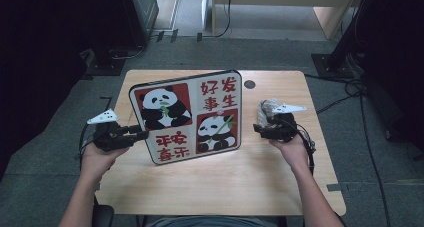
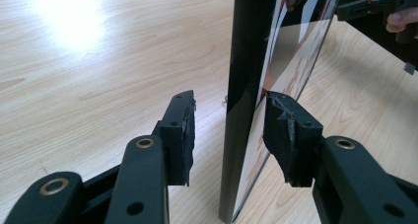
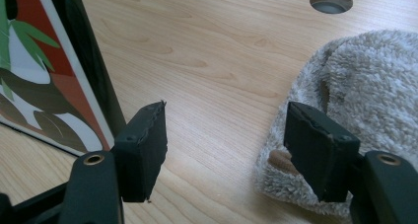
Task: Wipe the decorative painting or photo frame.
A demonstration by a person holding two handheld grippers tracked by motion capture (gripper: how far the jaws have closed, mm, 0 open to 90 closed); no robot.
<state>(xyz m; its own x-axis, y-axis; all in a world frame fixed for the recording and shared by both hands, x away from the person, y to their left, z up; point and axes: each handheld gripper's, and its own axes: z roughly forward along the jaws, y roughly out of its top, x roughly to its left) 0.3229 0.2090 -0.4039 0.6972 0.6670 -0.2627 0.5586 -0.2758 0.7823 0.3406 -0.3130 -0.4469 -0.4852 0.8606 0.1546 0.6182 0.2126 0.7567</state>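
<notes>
High view has me at the table (image 1: 225, 187) w/ a hand-held gripper in each hand. Left hand-held gripper (image 1: 141, 132) is at the left edge of the panda board (image 1: 187, 117), which stands tilted on its bottom edge, leaning away from me. Right hand-held gripper (image 1: 260, 128) sits a bit off the board's right edge, w/ the fluffy grey cloth (image 1: 267, 109) just behind it.

What could go wrong imo: the board is only propped on one edge, and my left jaws aren't actually clamping it. If I nudge it sideways or pull away, it prob tips flat or slides on the smooth wood, and a glossy face means the pads could slip even once I squeeze. Right side isn't backing it up either, so nothing catches it there.

Left gripper view: jaws about half open, straddling the board's dark edge (image 2: 246, 86). The right-side pad looks touching or nearly touching the glossy face, the left-side pad stands clear w/ a gap, so no real grip.

Right gripper view: jaws roughly half open w/ bare table between them. Board corner (image 3: 59, 76) is just left of the left jaw, cloth (image 3: 365, 86) is behind and beside the right jaw, maybe brushing it, can't tell. Nothing held.
</notes>
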